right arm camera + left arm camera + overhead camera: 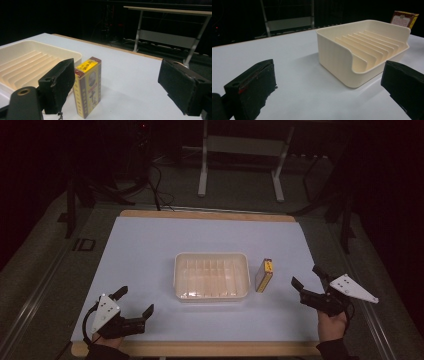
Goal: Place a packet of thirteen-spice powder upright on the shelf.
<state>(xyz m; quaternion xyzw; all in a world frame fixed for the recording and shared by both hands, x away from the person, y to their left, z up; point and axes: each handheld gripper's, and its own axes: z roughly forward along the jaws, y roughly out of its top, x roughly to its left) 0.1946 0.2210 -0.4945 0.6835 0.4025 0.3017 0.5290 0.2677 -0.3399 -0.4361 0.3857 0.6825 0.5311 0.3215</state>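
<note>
Ribbed cream plastic tray (211,276), upright rectangular yellow box (264,275)

- Table (150,250): pale bluish-white top with a light wood-coloured edge.
- Tray (211,276): uniform cream, with raised ribs of the same cream across its floor.
- Box (264,275): yellow top with dark lettering, dark red-brown bands at the edges, cream-yellow face printed with dark characters and an oval picture.
- Left hand-held gripper (135,302): black body and jaws, light grey plate dotted with dark holes.
- Right hand-held gripper (306,276): black, same grey plate.
- Surroundings: dark.
</note>
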